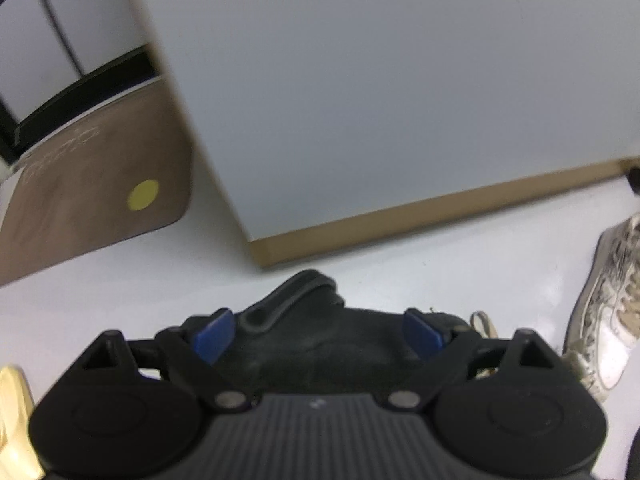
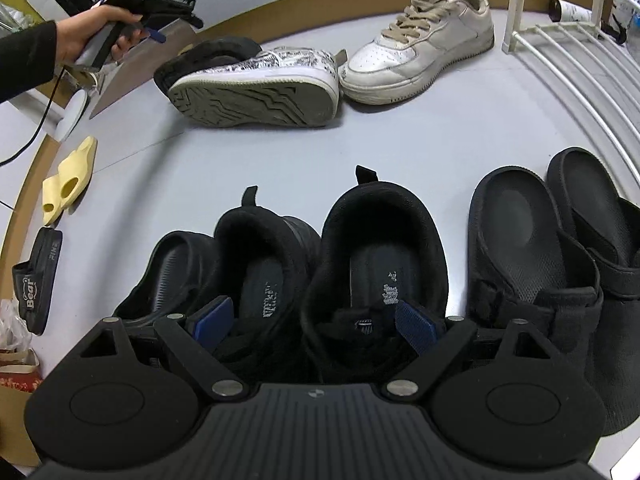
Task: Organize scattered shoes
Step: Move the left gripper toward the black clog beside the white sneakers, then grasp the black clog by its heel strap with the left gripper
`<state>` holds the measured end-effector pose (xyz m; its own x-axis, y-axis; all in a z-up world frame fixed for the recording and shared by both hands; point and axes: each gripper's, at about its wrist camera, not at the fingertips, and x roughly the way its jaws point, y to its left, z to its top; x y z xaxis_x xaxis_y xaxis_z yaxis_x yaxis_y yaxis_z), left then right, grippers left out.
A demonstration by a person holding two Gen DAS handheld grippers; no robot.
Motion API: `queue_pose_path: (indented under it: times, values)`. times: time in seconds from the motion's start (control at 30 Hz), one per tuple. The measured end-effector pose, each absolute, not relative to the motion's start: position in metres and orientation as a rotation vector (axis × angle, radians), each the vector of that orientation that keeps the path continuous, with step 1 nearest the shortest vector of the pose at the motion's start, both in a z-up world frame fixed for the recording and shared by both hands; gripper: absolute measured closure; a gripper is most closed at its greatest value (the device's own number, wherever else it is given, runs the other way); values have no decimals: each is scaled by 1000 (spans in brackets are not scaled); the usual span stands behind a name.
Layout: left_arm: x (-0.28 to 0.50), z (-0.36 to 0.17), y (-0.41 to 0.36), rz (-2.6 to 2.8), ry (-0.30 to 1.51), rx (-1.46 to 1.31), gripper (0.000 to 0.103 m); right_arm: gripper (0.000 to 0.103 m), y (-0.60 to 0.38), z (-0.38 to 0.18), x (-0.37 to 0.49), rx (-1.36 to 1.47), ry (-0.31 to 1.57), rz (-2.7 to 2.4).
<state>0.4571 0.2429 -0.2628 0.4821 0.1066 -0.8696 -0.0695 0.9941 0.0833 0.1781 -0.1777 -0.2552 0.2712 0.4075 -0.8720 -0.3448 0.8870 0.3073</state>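
While both grippers gape, right gripper (image 2: 314, 326) hovers over black sneakers (image 2: 384, 268), left gripper (image 1: 318, 334) over black shoe (image 1: 312, 344).

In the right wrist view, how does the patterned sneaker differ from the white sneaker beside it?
The patterned sneaker lies tipped on its side, grey sole facing the camera; the white sneaker stands upright on its sole. The patterned one carries black scribble print; the white one is plain with beige laces. Both are low-top sneakers on the pale floor, toes nearly meeting.

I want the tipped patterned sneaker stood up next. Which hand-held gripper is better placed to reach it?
Probably left. In the right wrist view the left hand-held gripper hovers close by the patterned sneaker, which lies on its side. The right hand-held gripper is open over the black sneakers, farther from it.
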Motion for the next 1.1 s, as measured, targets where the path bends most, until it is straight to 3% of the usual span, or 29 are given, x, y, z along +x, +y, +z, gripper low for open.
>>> queue_pose_path:
  times: [0.33, 0.93, 1.03, 1.1]
  values:
    - [465, -292, 253, 69, 959, 0, 13, 11, -168, -273, 190, 42, 1224, 527]
    - [486, -322, 290, 29, 1127, -64, 13, 11, -149, -273, 189, -42, 1241, 590]
    - [483, -316, 288, 15, 1150, -38, 21, 11, -149, -272, 189, -44, 1243, 589]
    - [481, -313, 288, 9, 1170, -23, 36, 11, -149, -271, 191, -44, 1239, 589]
